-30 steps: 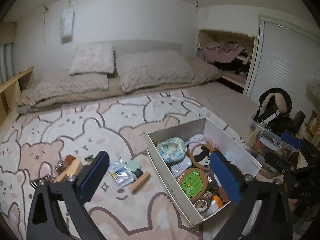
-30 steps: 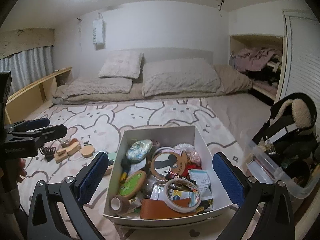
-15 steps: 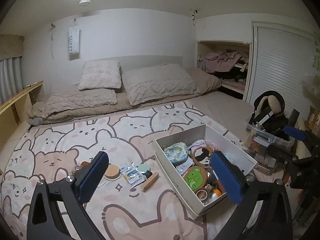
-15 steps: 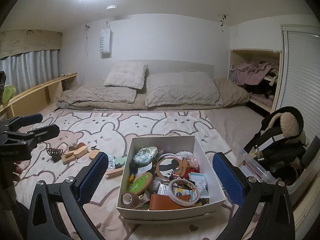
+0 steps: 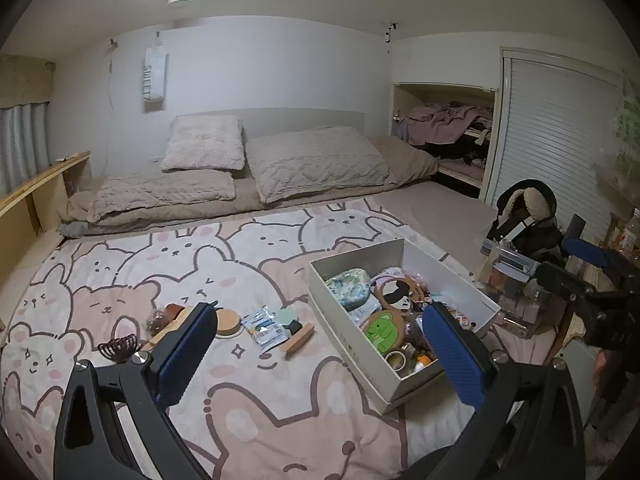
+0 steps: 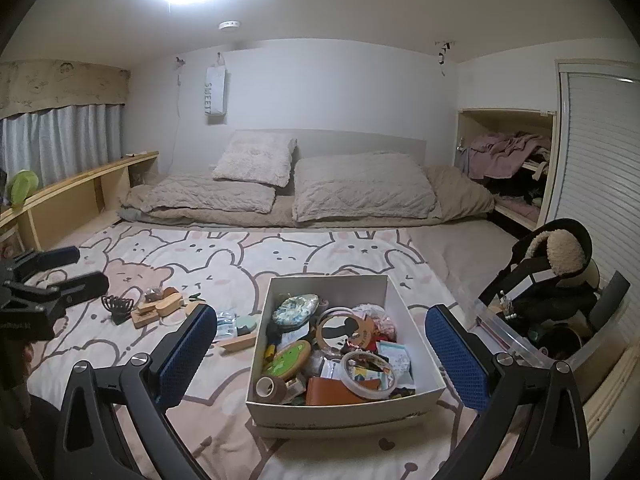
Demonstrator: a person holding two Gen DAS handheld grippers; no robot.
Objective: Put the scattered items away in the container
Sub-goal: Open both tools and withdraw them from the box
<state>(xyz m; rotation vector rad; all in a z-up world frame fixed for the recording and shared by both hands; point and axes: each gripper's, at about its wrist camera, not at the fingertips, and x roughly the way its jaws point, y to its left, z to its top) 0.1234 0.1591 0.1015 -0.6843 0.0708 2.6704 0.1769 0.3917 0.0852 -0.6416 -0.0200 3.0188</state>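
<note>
A white box (image 5: pixel 352 346) (image 6: pixel 340 410) full of small items stands on the bear-print blanket. Scattered to its left lie a snack packet (image 5: pixel 265 327), a wooden block (image 5: pixel 297 341) (image 6: pixel 236 344), a round wooden lid (image 5: pixel 227 322), a black hair claw (image 5: pixel 118 348) (image 6: pixel 116 307) and wooden pieces (image 6: pixel 160 306). My left gripper (image 5: pixel 320 354) is open and empty, raised above the blanket between the items and the box; it also shows in the right wrist view (image 6: pixel 60 276). My right gripper (image 6: pixel 322 354) is open and empty, raised in front of the box; it shows at the right of the left wrist view (image 5: pixel 576 268).
Pillows (image 6: pixel 360 188) and a folded duvet lie at the head of the bed. A clear bin with earmuffs and clutter (image 6: pixel 552 308) stands right of the bed. A wooden shelf (image 6: pixel 80 192) runs along the left side.
Both grippers have pulled back and risen away from the box and the items; the views now take in more of the room. Both stayed open and empty.
</note>
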